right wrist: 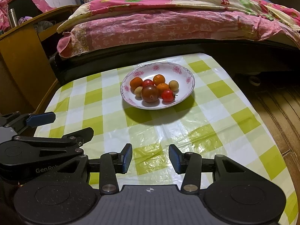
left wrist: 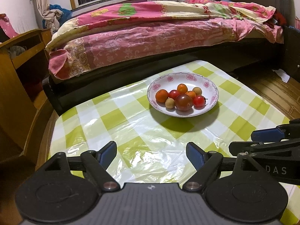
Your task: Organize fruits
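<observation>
A white flowered plate point(left wrist: 210, 86) point(right wrist: 185, 75) sits near the far edge of a table under a green-and-white checked cloth point(left wrist: 120, 116) point(right wrist: 215, 112). It holds several small fruits: a large dark red tomato point(left wrist: 183, 102) point(right wrist: 150, 93), red cherry tomatoes point(left wrist: 199, 100) point(right wrist: 167, 95), orange fruits point(left wrist: 161, 95) point(right wrist: 136, 82) and pale brown round fruits point(left wrist: 169, 103) point(right wrist: 173, 85). My left gripper point(left wrist: 151, 152) hovers over the near cloth, wide open and empty. My right gripper point(right wrist: 150, 156) is beside it, jaws apart with nothing between them. Each gripper shows at the edge of the other's view.
A bed with a pink floral quilt point(left wrist: 150, 30) point(right wrist: 159, 18) runs behind the table. A wooden cabinet point(left wrist: 20, 71) point(right wrist: 22, 56) stands at the left. Wood floor point(left wrist: 271, 93) point(right wrist: 277, 103) lies to the right of the table.
</observation>
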